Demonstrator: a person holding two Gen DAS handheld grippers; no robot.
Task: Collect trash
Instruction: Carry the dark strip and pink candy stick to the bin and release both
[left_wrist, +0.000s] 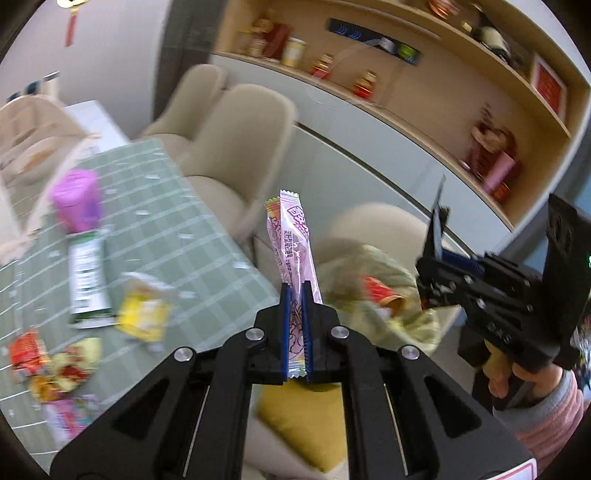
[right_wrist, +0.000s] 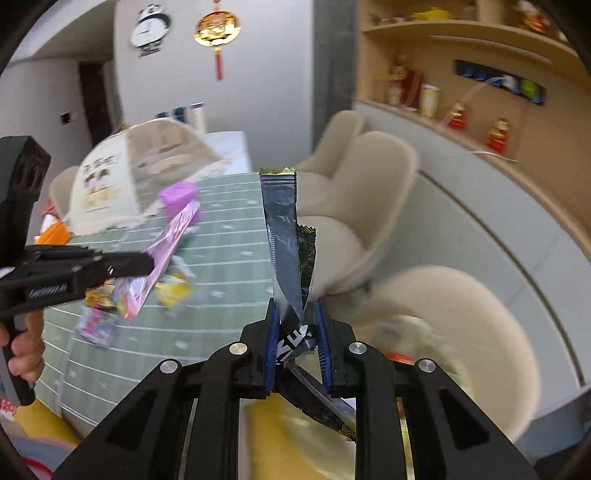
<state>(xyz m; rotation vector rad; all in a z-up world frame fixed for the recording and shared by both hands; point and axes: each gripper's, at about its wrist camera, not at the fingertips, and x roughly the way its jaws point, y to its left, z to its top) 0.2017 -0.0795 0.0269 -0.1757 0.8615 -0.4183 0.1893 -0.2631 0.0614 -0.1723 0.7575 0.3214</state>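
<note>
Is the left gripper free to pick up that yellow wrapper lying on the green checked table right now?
Probably not: the left gripper is already shut on a long pink wrapper. The yellow wrapper lies uncovered on the green checked table, but this gripper must unload first.

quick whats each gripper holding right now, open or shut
left gripper: shut on the pink wrapper.
right gripper: shut on the dark foil wrapper, which is twisted between the pads.
</note>
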